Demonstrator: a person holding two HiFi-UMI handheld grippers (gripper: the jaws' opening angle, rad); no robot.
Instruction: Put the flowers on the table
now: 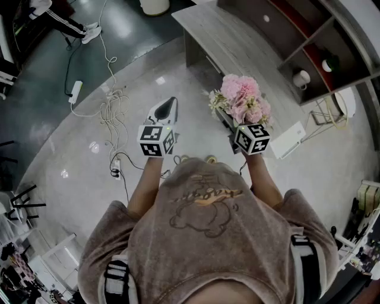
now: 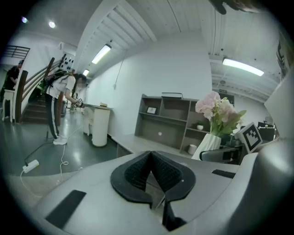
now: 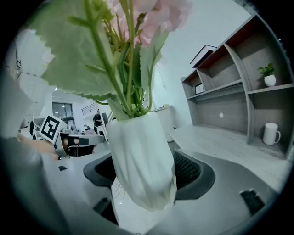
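Head view: held pink, green-leaved flowers (image 1: 242, 98) short of the long grey wooden surface (image 1: 237, 41). Left gripper view: clenched fingers (image 2: 135, 174) on nothing — spare. Right gripper view: clamped fingers (image 3: 189, 170) round the white ribbed vase (image 3: 140, 160) — upright for setting down.

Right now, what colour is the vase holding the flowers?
The vase is plain white, under pink flowers; it shows clearest in the right gripper view.

No readable text anywhere; just illegible cursive script (image 1: 205, 195) on the person's shirt (image 1: 208, 243).
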